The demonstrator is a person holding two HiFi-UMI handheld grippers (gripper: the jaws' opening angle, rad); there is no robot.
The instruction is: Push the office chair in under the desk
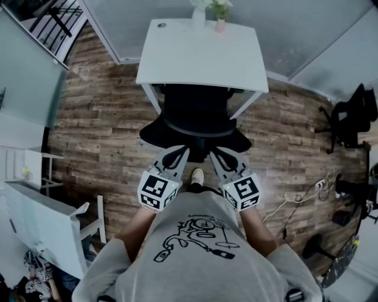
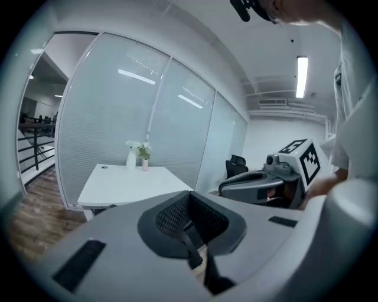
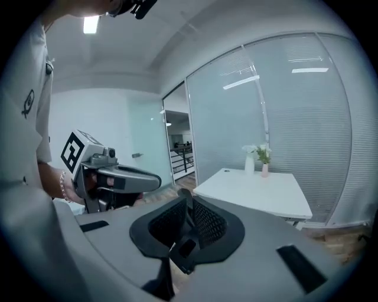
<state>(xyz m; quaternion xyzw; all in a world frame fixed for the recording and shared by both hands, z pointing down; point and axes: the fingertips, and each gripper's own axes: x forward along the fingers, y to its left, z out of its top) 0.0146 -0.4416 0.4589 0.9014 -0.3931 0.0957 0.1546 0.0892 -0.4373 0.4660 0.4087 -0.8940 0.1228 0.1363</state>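
Observation:
In the head view the black office chair (image 1: 198, 118) stands at the near side of the white desk (image 1: 201, 56), its front part under the desktop and its back towards me. Both grippers are held close to my chest, above the floor behind the chair, touching nothing. The left gripper (image 1: 177, 154) points at the chair's left rear, jaws together and empty. The right gripper (image 1: 220, 154) mirrors it on the right, also shut and empty. In the left gripper view the jaws (image 2: 192, 206) meet in front of the desk (image 2: 127, 183); in the right gripper view they (image 3: 188, 207) do too.
Two small vases (image 1: 207, 15) stand at the desk's far edge against a glass partition. Another black chair (image 1: 354, 118) and loose cables (image 1: 301, 197) are on the wooden floor to the right. White furniture (image 1: 41, 224) stands at the left. My shoe (image 1: 197, 176) is behind the chair.

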